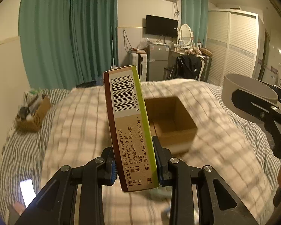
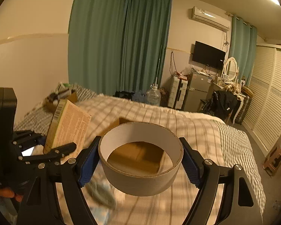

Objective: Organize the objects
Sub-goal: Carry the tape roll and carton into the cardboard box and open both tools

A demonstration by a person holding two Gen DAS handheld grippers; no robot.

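Medicine carton [image 1: 130,129] sits upright between the pads of the left gripper [image 1: 135,163], narrow barcode side facing the camera, pinched across its thin faces near the lower end. Cardboard ring [image 2: 140,158], a wide tape-core-like hoop, is clamped across its outer wall by the right gripper [image 2: 140,164], jaws spread wide around it, blue pads touching both sides. Both items are held above the bed [image 1: 224,140], off the checked blanket.

Open brown box [image 1: 171,121] rests on the blanket just beyond the carton; in the right view it shows through and beneath the ring. A second box [image 1: 32,115] full of clutter sits at the far left edge of the bed.

Step, as judged: carry phase, both objects lifted and headed for the open box. Next move likely calls for bringing each over the opening, lowering inside the walls, then releasing. The two grippers are near each other, so going in one at a time avoids a clash. The ring is wide for that opening; it may need tilting.
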